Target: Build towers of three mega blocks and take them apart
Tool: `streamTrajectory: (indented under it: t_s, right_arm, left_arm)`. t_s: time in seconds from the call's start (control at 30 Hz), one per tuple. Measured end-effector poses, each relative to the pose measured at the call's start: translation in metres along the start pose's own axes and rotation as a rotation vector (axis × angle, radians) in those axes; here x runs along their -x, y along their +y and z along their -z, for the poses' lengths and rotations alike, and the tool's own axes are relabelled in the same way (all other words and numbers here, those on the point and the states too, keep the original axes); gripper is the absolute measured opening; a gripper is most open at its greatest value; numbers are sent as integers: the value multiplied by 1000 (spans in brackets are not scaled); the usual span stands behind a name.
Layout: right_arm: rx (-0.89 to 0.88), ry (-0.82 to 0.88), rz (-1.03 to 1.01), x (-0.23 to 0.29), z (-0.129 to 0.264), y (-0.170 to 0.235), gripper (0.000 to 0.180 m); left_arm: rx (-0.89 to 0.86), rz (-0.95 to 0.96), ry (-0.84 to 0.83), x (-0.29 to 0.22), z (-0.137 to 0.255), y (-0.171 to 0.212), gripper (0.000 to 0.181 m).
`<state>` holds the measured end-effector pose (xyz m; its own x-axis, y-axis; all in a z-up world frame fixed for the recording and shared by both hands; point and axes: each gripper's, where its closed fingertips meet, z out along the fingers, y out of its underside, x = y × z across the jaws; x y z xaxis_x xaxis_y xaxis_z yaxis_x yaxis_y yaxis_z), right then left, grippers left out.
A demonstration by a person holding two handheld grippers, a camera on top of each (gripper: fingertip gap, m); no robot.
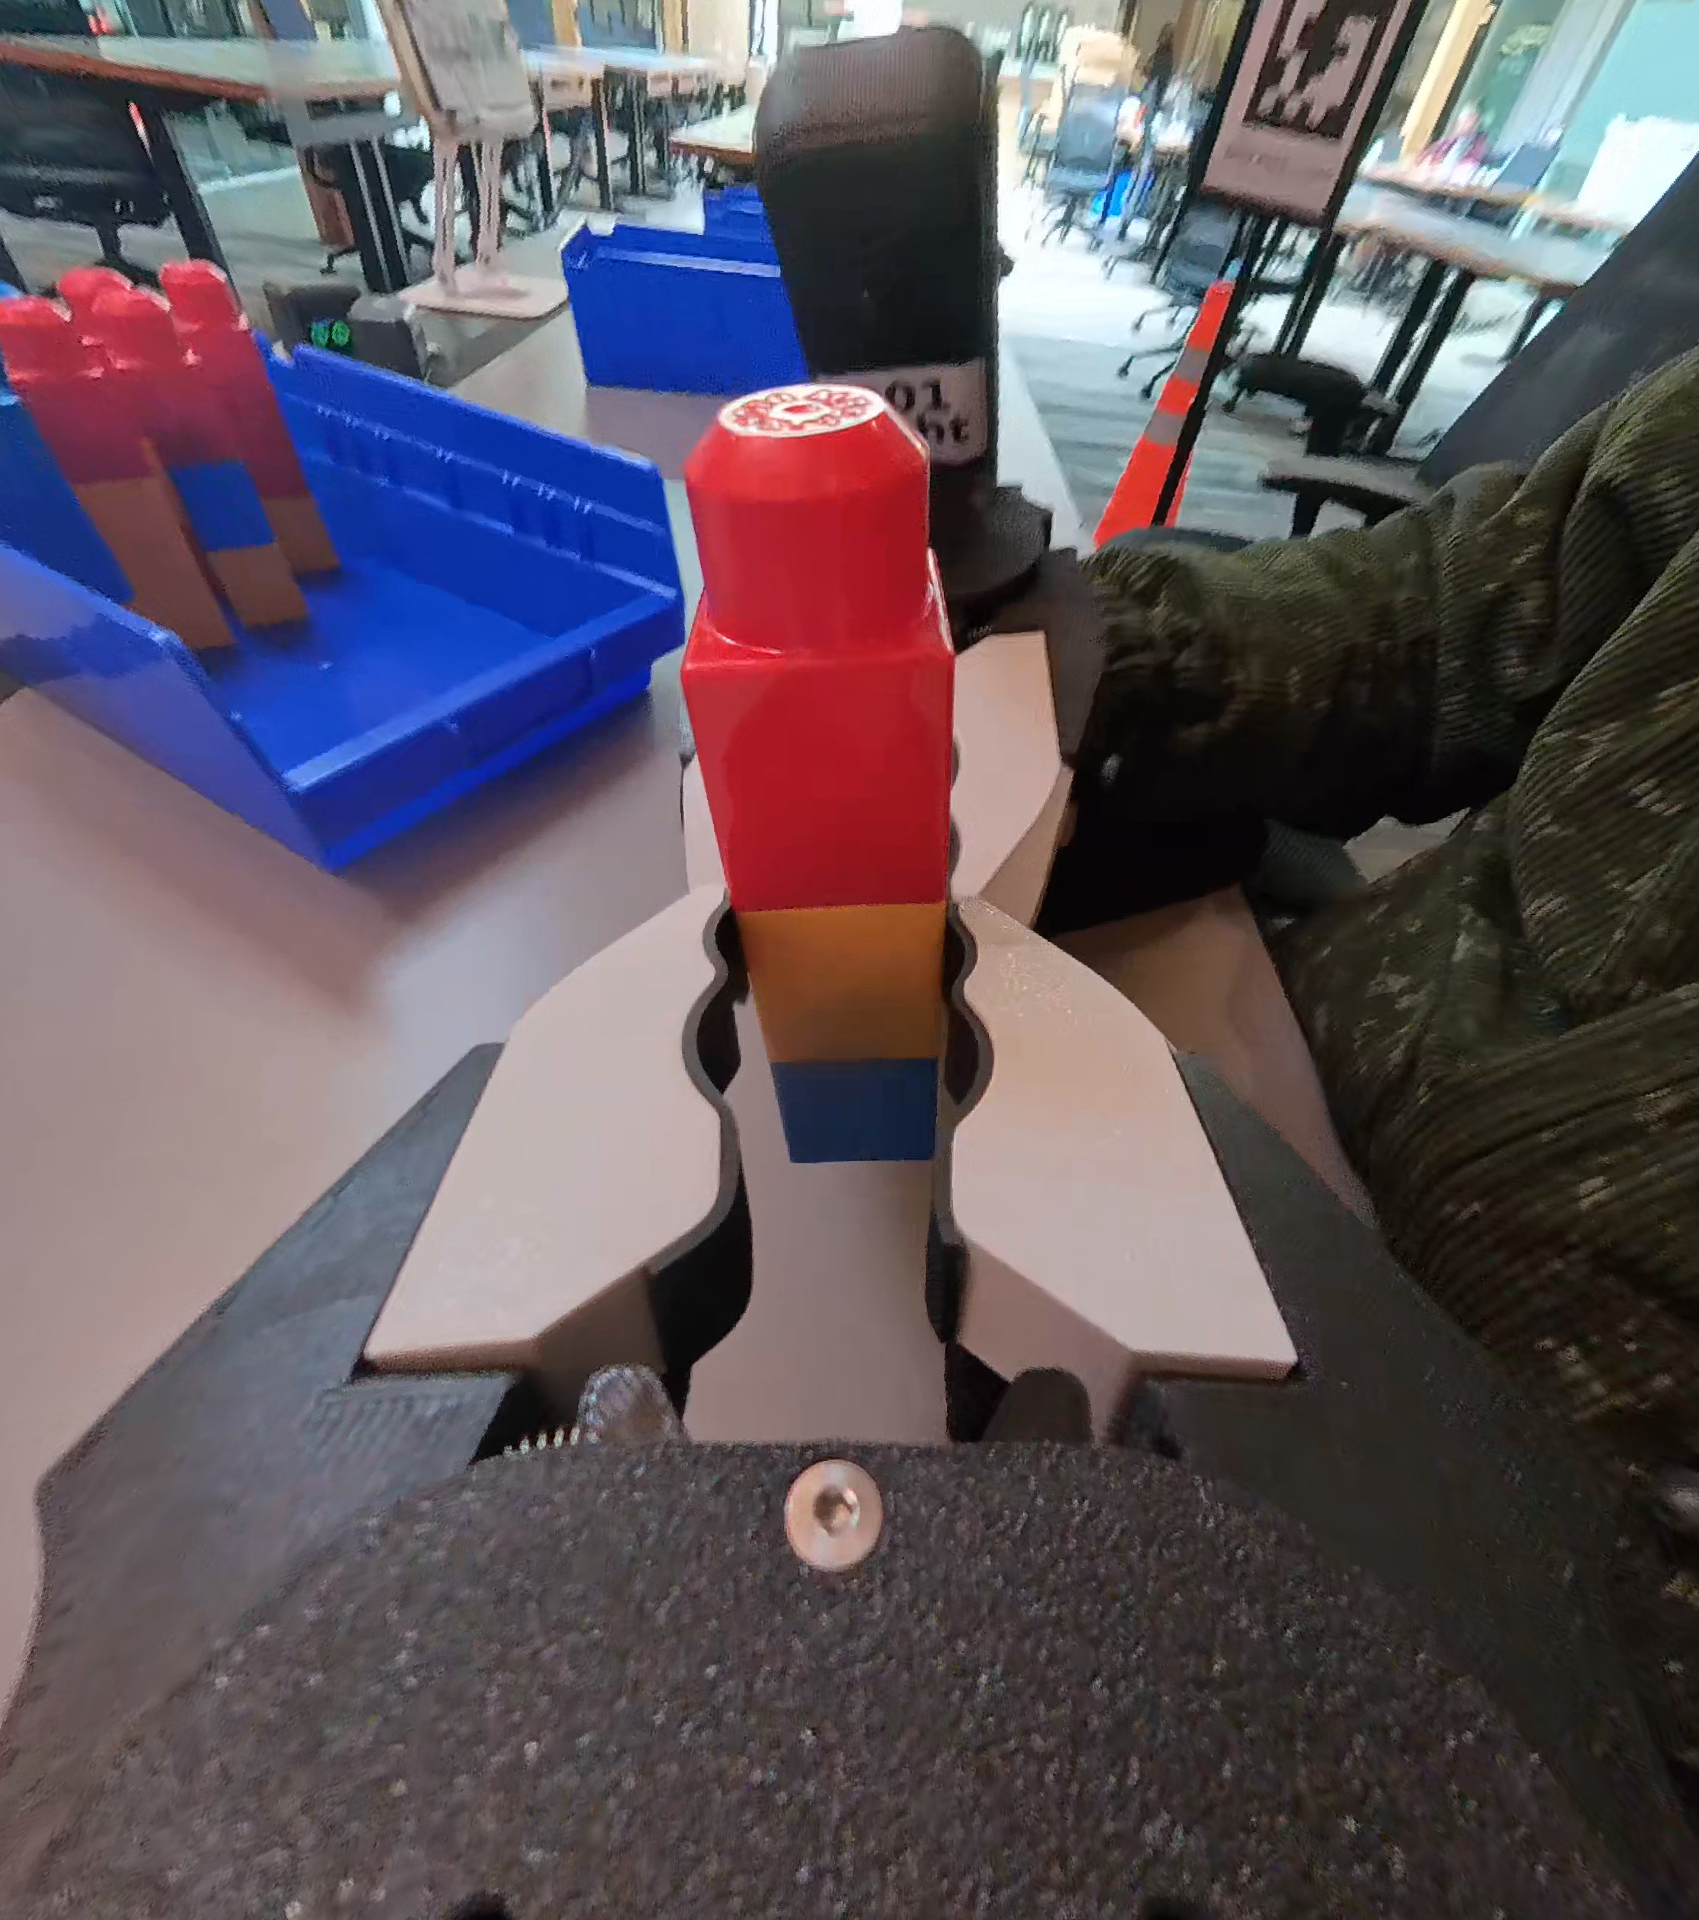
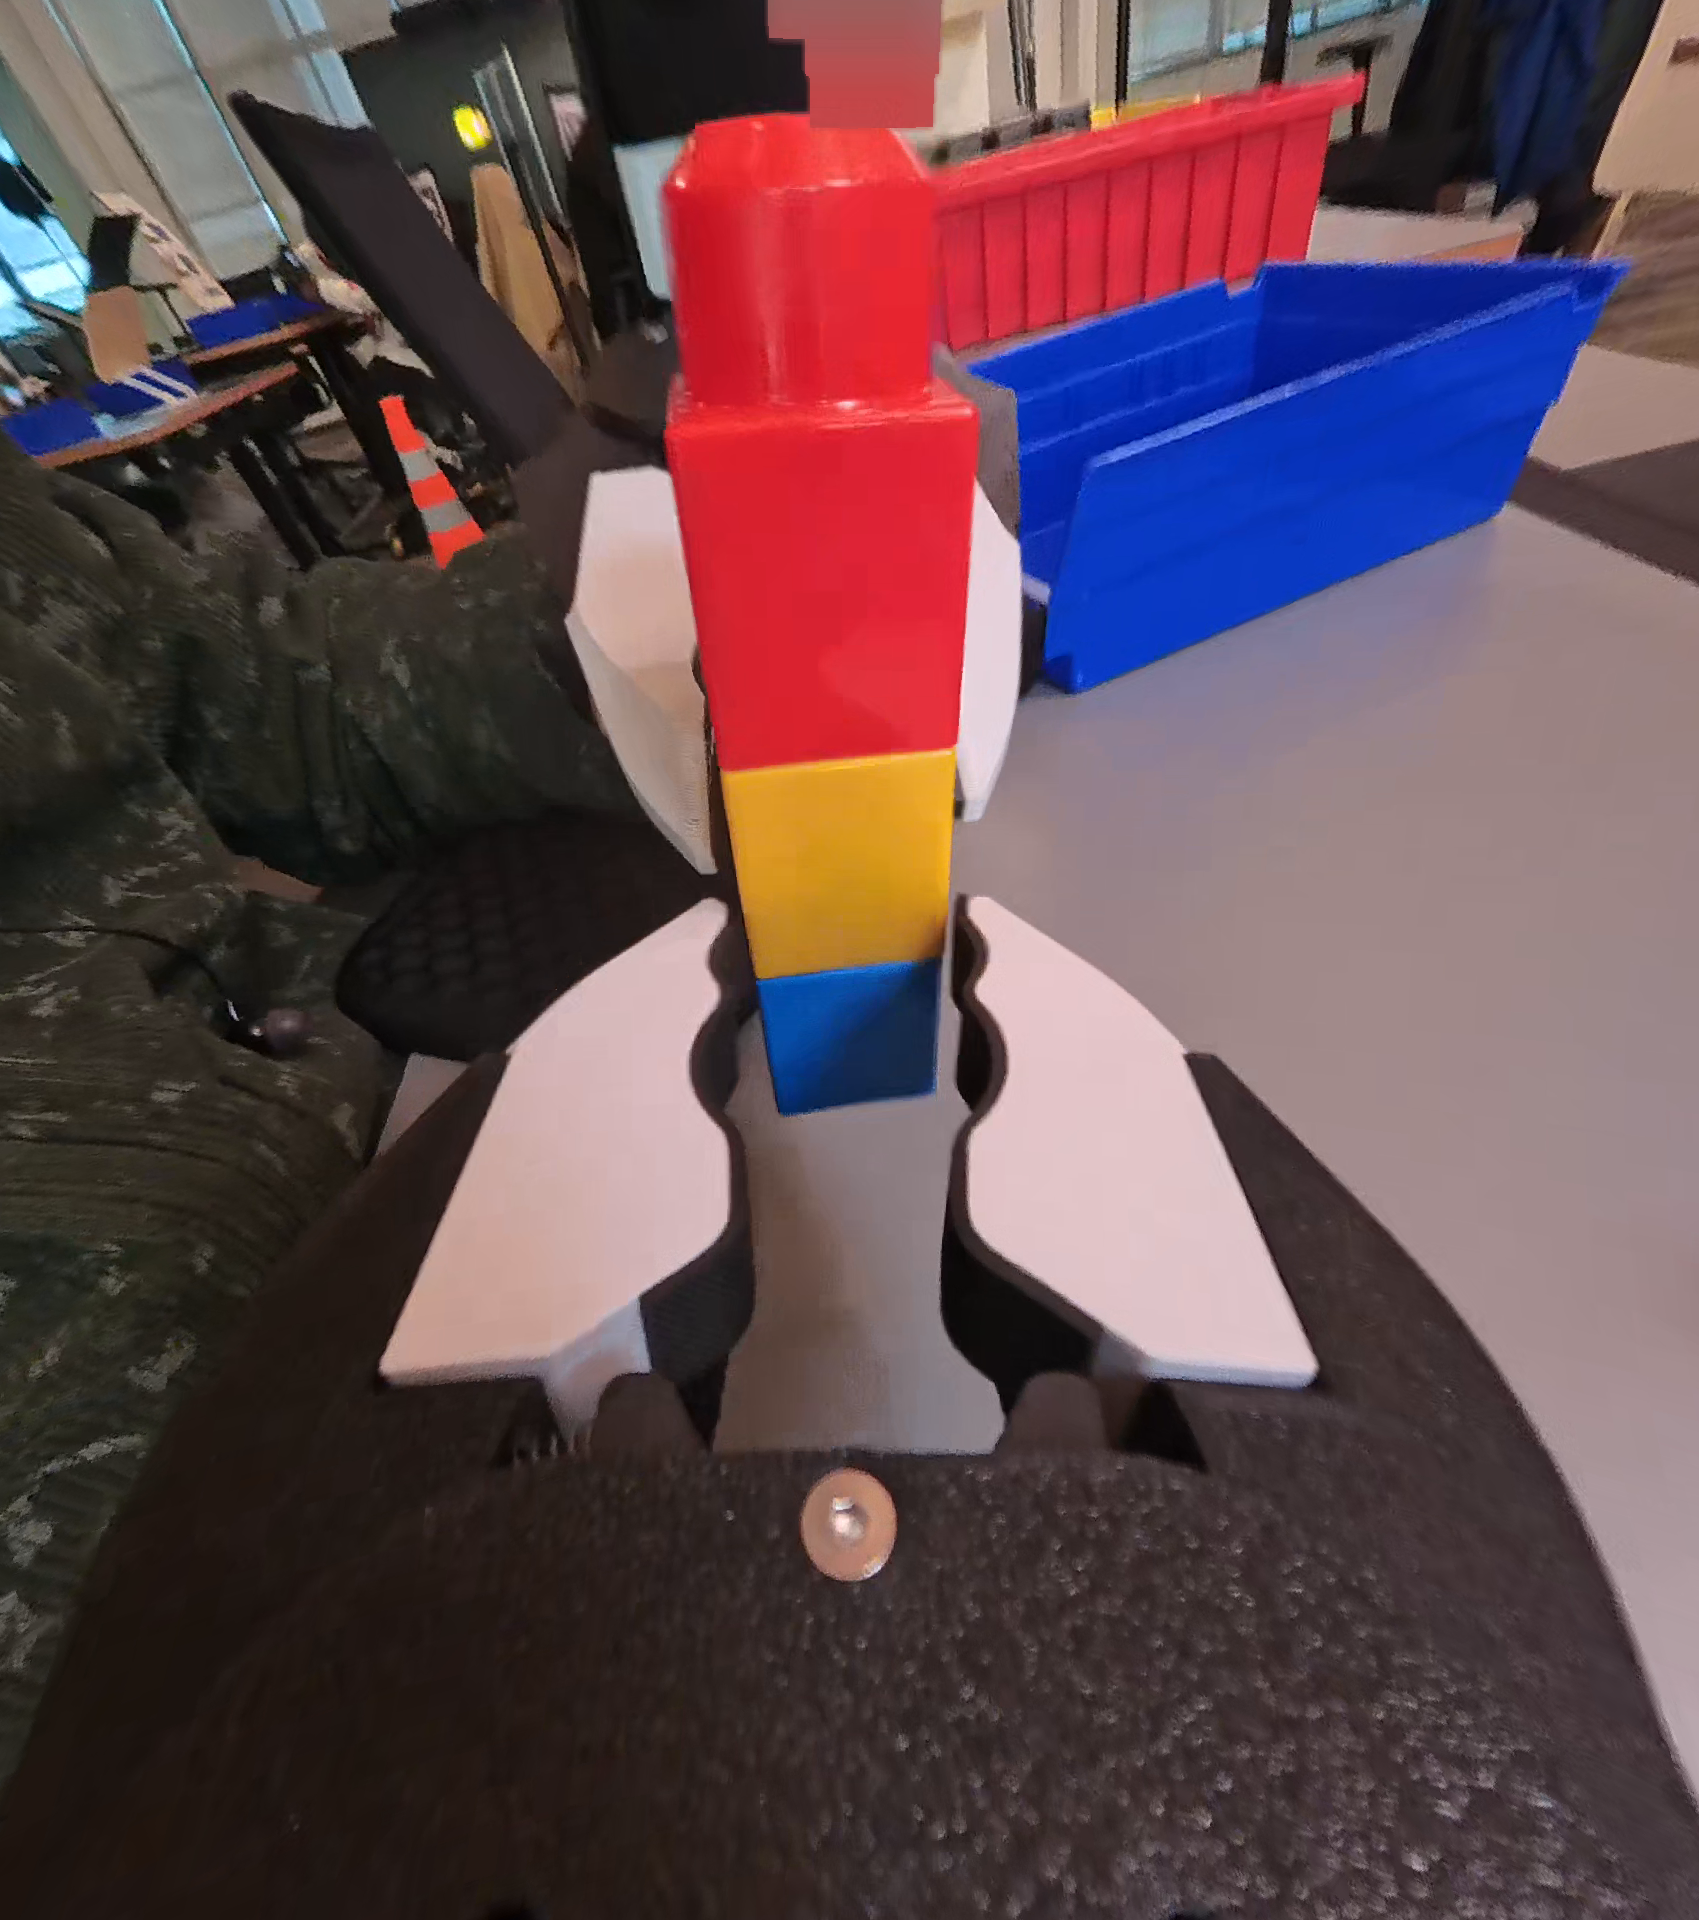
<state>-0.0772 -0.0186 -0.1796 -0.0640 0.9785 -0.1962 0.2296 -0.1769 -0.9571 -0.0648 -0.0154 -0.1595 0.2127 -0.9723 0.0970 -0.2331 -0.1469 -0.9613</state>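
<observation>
A three-block tower [image 1: 840,831] stands on the grey bench [image 1: 149,987], blue at the bottom, yellow in the middle, red on top. The left gripper [image 1: 843,997] is clamped on the yellow block [image 1: 840,982]. The right gripper [image 2: 845,997] brackets the blue block [image 2: 850,1034]; whether it touches, I cannot tell. The red stud bears embossed writing. Far left, a blue bin [image 1: 471,727] holds more towers [image 1: 170,447].
</observation>
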Motion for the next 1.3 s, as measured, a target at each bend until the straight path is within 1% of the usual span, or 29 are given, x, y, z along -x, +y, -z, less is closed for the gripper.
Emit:
streamTrajectory:
  t_s: [0.03, 0.07, 0.13, 0.2, 0.27, 0.4, 0.43, 0.47, 0.57, 0.6, 0.63, 0.67, 0.73, 0.77, 0.8, 0.83, 0.87, 0.93, 1.0, 1.1, 1.2, 1.3]
  right_arm:
    - [19, 11, 0, -3, 1, 2, 46]
    - [21, 23, 12, -6, 3, 1, 49]
    - [-10, 63, 50, -12, 13, -8, 50]
    - [-38, 87, 105, -13, 21, -18, 49]
    - [-31, 90, 168, -8, 24, -21, 47]
    - [89, 79, 257, 1, 12, -3, 45]
    - [113, 79, 273, 2, 9, 1, 36]
    - [120, 80, 288, 4, 8, 2, 32]
    - [104, 90, 297, 6, 14, -7, 31]
    - [87, 102, 296, 4, 18, -13, 31]
    - [67, 110, 288, 3, 25, -21, 31]
    - [41, 139, 282, -3, 35, -31, 31]
    - [0, 267, 283, -27, 66, -57, 31]
    - [-3, 340, 274, -42, 86, -69, 31]
    - [0, 425, 265, -59, 107, -80, 31]
    - [13, 522, 268, -78, 130, -91, 31]
    - [44, 615, 266, -98, 154, -99, 31]
    - [110, 791, 239, -141, 200, -109, 31]
    - [206, 906, 161, -186, 239, -103, 31]
    - [347, 995, 20, -243, 280, -74, 32]
    - [424, 1049, -98, -284, 307, -43, 32]
    - [456, 1067, -187, -309, 320, -18, 31]
  left_arm:
    - [33, -7, -15, 3, 2, 5, 36]
    - [77, -21, -39, 7, 5, 11, 36]
    - [212, -90, -112, 18, 10, 31, 36]
    - [334, -147, -137, 20, 11, 51, 36]
    - [411, -186, -145, 20, 9, 62, 36]
    - [484, -228, -110, 10, 0, 74, 36]
    - [505, -243, -105, 8, 0, 77, 36]
    - [508, -253, -107, 7, 0, 77, 36]
    - [422, -263, -131, 8, -1, 63, 36]
    - [363, -261, -167, 14, 0, 53, 44]
    - [306, -246, -193, 19, 3, 43, 47]
    - [232, -219, -215, 24, 7, 32, 46]
    - [47, -145, -256, 36, 19, 7, 39]
    - [-34, -103, -291, 44, 27, -2, 33]
    - [-109, -70, -336, 53, 35, -9, 25]
    - [-175, -51, -378, 61, 44, -14, 9]
    - [-232, -37, -408, 66, 52, -18, 0]
    - [-294, 13, -454, 76, 62, -19, 0]
    - [-310, 35, -486, 83, 65, -16, 0]
    - [-292, 40, -499, 87, 61, -9, 0]
    - [-265, 24, -523, 90, 56, -1, 0]
    - [-252, 23, -517, 91, 52, 4, 0]
